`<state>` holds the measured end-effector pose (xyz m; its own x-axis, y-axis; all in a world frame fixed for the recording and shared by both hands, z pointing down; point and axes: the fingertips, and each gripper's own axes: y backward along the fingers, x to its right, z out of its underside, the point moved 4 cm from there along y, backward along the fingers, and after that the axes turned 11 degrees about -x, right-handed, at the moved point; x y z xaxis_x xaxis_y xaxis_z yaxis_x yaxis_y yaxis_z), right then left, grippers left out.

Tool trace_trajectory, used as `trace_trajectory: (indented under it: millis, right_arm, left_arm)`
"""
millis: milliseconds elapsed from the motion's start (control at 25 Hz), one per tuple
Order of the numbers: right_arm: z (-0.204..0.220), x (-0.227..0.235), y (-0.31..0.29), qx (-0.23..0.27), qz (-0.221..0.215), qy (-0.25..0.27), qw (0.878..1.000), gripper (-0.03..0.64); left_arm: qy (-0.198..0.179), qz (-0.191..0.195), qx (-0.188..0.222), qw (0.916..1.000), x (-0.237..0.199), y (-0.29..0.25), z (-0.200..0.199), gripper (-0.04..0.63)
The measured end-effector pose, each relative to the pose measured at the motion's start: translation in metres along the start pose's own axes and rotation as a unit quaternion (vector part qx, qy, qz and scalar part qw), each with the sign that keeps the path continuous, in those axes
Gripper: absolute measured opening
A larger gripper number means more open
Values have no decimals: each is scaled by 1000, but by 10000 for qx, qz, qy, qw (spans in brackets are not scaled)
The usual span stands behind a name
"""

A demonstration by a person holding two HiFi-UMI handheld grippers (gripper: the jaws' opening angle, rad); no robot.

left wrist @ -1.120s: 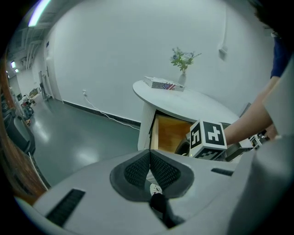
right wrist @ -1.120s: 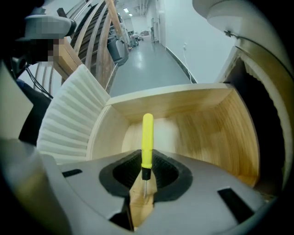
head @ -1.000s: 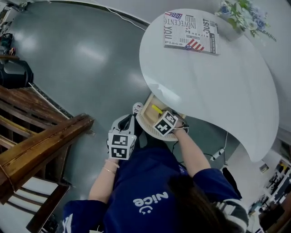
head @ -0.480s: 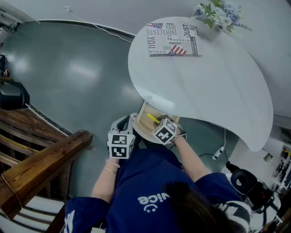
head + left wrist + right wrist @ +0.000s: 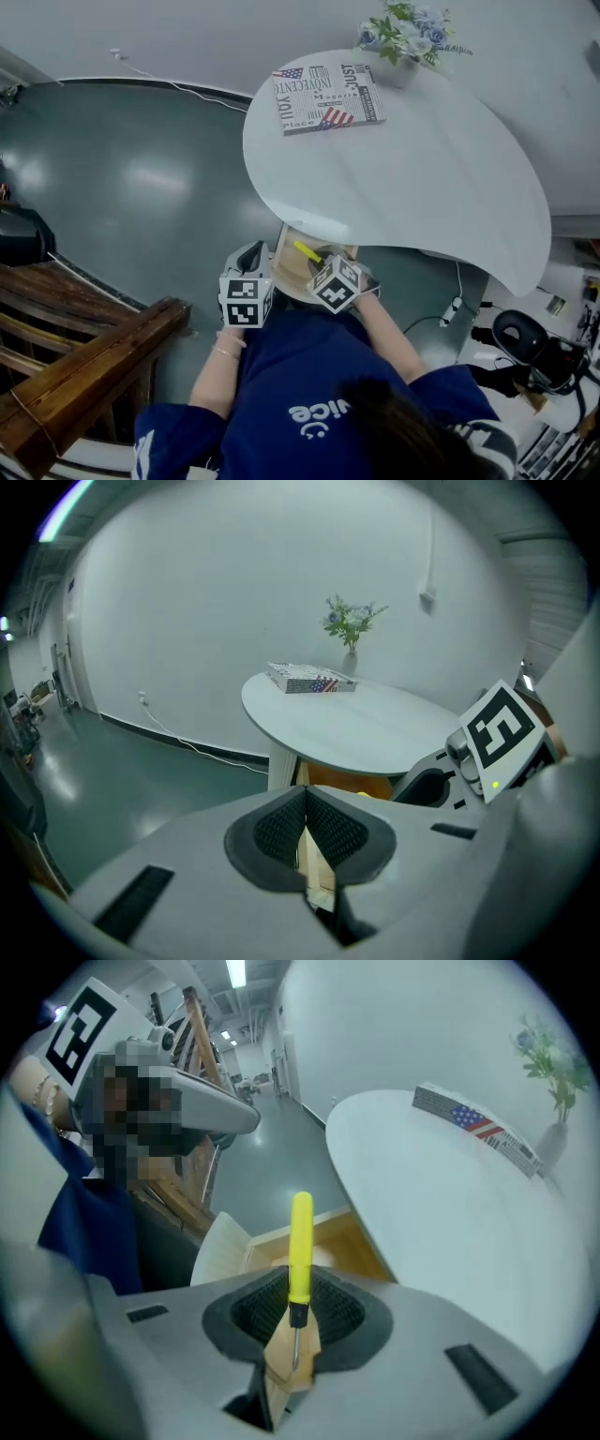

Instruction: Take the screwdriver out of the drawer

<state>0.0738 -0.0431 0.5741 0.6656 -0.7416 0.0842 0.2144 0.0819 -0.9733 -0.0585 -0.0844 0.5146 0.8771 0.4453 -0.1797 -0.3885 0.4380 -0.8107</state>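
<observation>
A yellow-handled screwdriver [image 5: 300, 1241] stands upright between the pads of my right gripper [image 5: 295, 1305], which is shut on its lower handle; the metal tip points down behind the jaws. In the head view the screwdriver [image 5: 306, 251] shows just above the open wooden drawer [image 5: 289, 265] under the white table [image 5: 412, 178], with the right gripper [image 5: 323, 269] over the drawer's right part. My left gripper [image 5: 251, 261] hangs at the drawer's left side. Its pads [image 5: 281, 829] meet with nothing between them. The drawer's inside [image 5: 342, 1241] lies below the screwdriver.
A magazine [image 5: 325, 97] and a vase of flowers [image 5: 403, 37] sit at the table's far side. A wooden railing [image 5: 84, 375] runs at the lower left. Black equipment [image 5: 530, 342] and a cable [image 5: 455, 305] lie on the floor at the right.
My right gripper has risen with the screwdriver in it, up from the drawer. The left gripper has drifted a little along the drawer's left side. The head view has swung.
</observation>
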Motion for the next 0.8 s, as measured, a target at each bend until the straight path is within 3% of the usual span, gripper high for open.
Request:
trace_trajectory:
  millis: [320,800]
  right_arm:
    - [-13,5,35,554,97,-518,9971,78]
    - [-15,28,89,1395,711,-1674,9734,78]
  left_arm:
    - [-215,118,148,9996,-2,4,-18,5]
    - [-710,428,465,9955,17,10,-44,5]
